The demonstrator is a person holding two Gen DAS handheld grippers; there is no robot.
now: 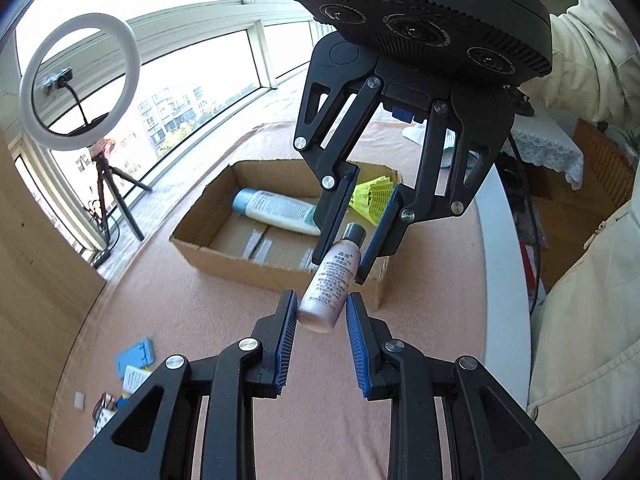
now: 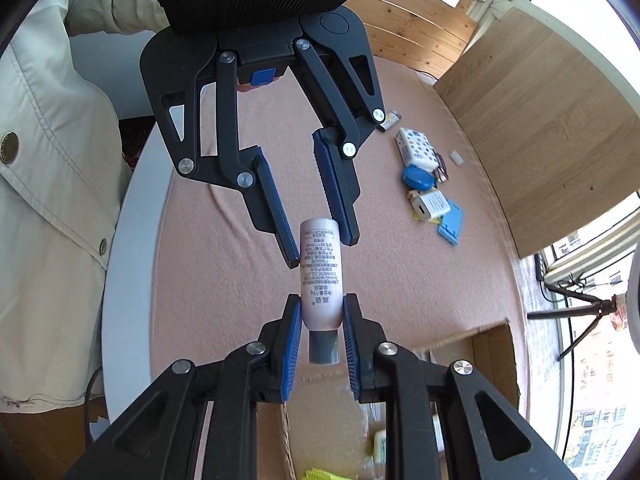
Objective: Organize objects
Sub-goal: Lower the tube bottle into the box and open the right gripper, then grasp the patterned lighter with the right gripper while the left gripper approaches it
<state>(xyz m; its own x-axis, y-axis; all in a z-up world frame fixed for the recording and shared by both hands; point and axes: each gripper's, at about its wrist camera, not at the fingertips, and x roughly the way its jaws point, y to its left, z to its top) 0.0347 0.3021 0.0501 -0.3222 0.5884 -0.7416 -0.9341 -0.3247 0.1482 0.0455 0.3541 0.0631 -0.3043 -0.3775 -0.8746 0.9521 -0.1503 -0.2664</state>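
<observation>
- Two grippers are clamped on one small pink bottle [image 1: 329, 280], which I hold in the air above the pink tablecloth [image 1: 200, 308].
- From my left wrist camera, the left gripper [image 1: 321, 307] pinches the bottle's rounded bottom end between its blue pads.
- On the same view the right gripper [image 1: 354, 227] comes in from the far side, its pads closed on the neck just below the dark cap.
- The right wrist camera shows the same from the other end: right gripper [image 2: 322, 312] near, squeezing the shoulder by the grey cap; left gripper [image 2: 324, 246] far, pressed against the base of the pink bottle [image 2: 321, 276].
- Beyond the bottle on the left view sits an open cardboard box [image 1: 224, 256], with a white-and-blue tube [image 1: 276, 214] and a yellow shuttlecock [image 1: 372, 198] inside.
- Small loose items lie to the near left on the cloth, among them a blue case [image 1: 134, 360].
- A ring light [image 1: 80, 80] on a tripod stands far left by the window.
- A person's cream sleeve [image 1: 592, 60] shows behind the right gripper.
</observation>
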